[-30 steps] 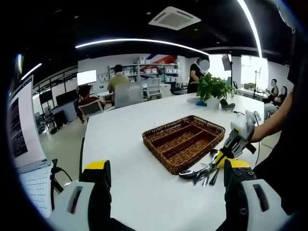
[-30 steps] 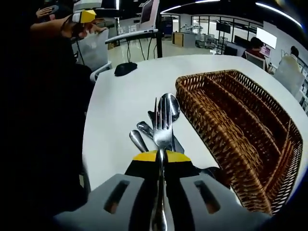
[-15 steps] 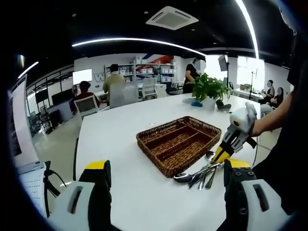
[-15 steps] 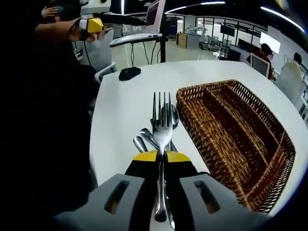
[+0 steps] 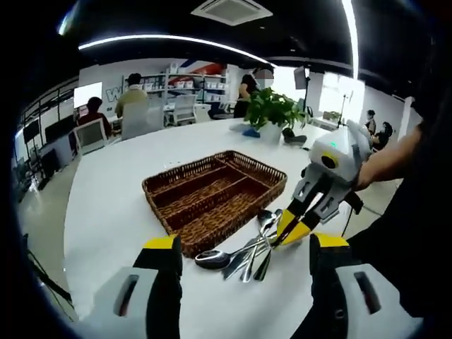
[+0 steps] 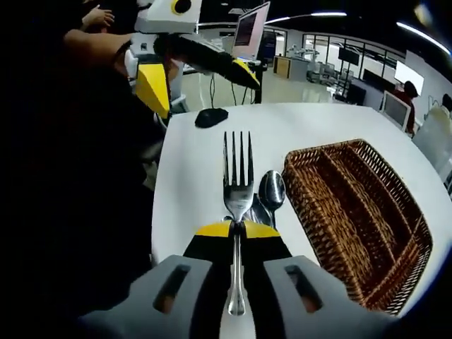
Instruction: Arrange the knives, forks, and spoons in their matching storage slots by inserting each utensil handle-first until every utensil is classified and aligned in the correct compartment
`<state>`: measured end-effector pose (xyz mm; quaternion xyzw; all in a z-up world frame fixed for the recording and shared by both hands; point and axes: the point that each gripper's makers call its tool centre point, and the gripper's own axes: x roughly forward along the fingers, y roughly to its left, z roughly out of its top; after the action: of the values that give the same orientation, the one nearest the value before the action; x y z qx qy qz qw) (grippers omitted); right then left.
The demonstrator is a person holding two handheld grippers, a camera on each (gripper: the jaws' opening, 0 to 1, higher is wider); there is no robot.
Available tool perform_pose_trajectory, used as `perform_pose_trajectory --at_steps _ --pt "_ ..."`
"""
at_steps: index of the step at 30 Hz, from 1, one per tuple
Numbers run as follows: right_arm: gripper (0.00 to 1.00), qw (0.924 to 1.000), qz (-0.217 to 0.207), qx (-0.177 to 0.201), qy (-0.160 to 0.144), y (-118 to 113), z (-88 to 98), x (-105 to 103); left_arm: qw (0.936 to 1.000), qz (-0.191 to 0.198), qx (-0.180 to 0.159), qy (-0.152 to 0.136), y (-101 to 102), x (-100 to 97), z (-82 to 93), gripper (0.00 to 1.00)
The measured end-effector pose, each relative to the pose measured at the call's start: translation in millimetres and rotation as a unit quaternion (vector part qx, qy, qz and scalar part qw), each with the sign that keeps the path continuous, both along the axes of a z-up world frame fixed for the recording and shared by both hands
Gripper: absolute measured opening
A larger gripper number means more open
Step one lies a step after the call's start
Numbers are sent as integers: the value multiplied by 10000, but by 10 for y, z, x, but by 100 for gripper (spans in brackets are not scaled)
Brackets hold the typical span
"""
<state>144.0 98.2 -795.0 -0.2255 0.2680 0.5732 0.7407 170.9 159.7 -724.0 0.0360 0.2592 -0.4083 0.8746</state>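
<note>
Lifted now, the fork (image 6: 238, 185) hangs above the white table (image 5: 106, 205), pinched in the right gripper (image 6: 236, 230). Bare table lies left of the basket (image 5: 212, 198). Spoons (image 5: 236, 251) lie just beside its near edge. The left gripper (image 5: 244, 251) has its jaws spread wide.

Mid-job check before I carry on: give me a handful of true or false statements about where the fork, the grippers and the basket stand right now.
1. The right gripper is shut on a fork. True.
2. The wicker basket already holds several utensils. False: its compartments look empty.
3. The left gripper is open and holds nothing. True.
4. The fork's tines point back toward the right gripper's body. False: the tines point away from it, and the handle runs back between the jaws.
5. Loose utensils lie on the white table beside the basket. True.
</note>
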Motion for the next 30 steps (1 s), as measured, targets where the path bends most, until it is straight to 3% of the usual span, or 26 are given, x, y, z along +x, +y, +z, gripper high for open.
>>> perform_pose_trajectory --at_steps 2,5,10,17,19,21,25,30 --pt "2 10000 46 33 -14 23 26 -24 9995 66 -119 286 -79 -33 -39 53" --pt "2 9999 100 30 -43 42 55 -45 9996 9 19 271 -118 -42 -50 42" --pt "2 9998 162 101 -69 96 111 -61 9989 -55 -142 447 -165 -88 -18 30" --pt "2 9996 226 157 -113 153 148 -57 9985 -130 35 528 -153 -130 -86 15" --pt "2 9995 243 175 -122 162 156 -56 9979 -170 64 619 -157 -157 -116 12" --pt "2 9992 303 151 -202 173 162 -64 9938 -322 85 1061 -201 -273 -192 7" --pt "2 9991 329 197 -202 204 183 -75 9943 -294 175 1012 -251 -277 -202 5" --pt "2 9991 278 249 -214 189 227 -67 9914 -26 135 1301 -185 -275 -217 2"
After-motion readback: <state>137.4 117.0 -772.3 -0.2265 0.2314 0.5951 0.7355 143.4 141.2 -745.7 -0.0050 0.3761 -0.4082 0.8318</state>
